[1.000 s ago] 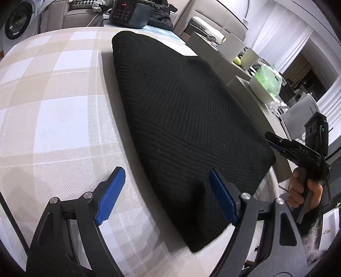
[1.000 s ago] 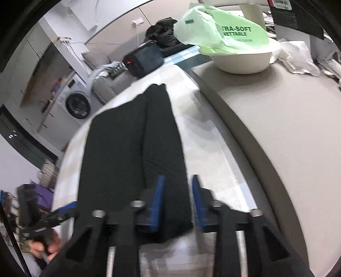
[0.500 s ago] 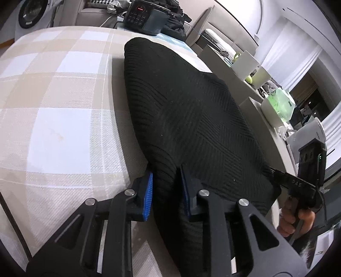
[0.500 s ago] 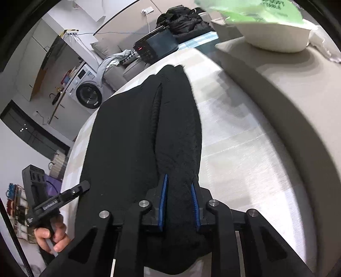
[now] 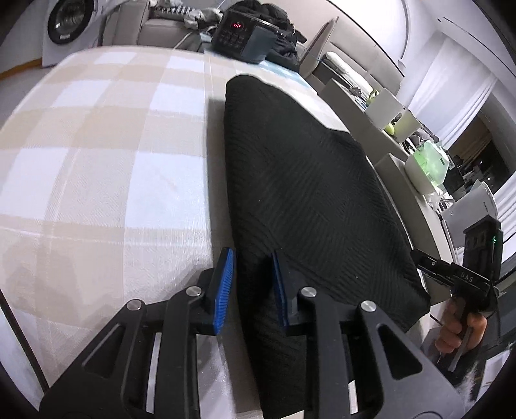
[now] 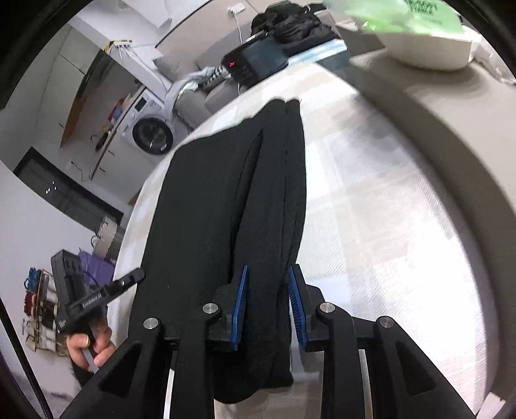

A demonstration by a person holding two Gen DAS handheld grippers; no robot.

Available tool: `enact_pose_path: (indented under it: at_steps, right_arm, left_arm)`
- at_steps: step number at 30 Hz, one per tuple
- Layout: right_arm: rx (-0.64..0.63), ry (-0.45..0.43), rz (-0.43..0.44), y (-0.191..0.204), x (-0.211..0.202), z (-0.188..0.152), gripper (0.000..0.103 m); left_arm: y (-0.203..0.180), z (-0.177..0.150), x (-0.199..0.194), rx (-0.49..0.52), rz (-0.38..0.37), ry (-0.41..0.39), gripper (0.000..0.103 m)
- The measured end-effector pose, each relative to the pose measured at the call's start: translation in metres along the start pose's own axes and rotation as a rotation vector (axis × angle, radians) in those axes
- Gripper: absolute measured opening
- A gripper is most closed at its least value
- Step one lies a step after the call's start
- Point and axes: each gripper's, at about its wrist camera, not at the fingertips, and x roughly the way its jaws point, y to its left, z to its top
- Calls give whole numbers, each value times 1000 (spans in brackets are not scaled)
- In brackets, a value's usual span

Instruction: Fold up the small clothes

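Black knitted fabric fills the middle of both views: a folded knit garment (image 5: 300, 199) that lies long on the checked cloth (image 5: 96, 154), beige and white, which covers the table. The left gripper (image 5: 251, 290) holds the near left corner of the garment; its two blue pads (image 5: 224, 290) are pressed against a bunch of the knit from both sides, and the fabric stands up a little between them. The right gripper (image 6: 269, 306) pinches the opposite near corner in the same way, with a thick roll of the black knit between its blue pads (image 6: 240, 306), and the end of the fabric hangs down past the fingers. From the right wrist view the garment (image 6: 225, 199) shows a long fold line along its right side.

Each camera also sees the other tool: at the right edge of the left view, a hand (image 5: 459, 328) grips a black handle, and at the lower left of the right view another hand (image 6: 88, 348) does the same.

Behind the table stands a black appliance (image 5: 245, 35) with red digits, and a washing machine (image 6: 151, 132) is further back. A white bowl (image 6: 429, 48) with a green plastic bag (image 6: 393, 16) sits on the grey counter to the right.
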Motion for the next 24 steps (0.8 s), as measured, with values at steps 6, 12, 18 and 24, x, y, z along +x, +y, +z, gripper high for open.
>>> enact_pose_path:
  at_steps: [6,12,18,24]
  right_arm:
    - [-141,44,-177,16,15,-11,12]
    - [-106,-2,-158,17,0,-11,15]
    - [-126,18,23,33,-11,-15,25]
    - [-141,105,41,28,10,-21,25]
  left_arm:
    - [-12,2,-8,39,4,-20,20]
    - [-20,-1,-10,47,-17,-2,20]
    - [-51,-12,-7,142,-92,30,30]
    - [-76,-34,13,272,-109,104,48]
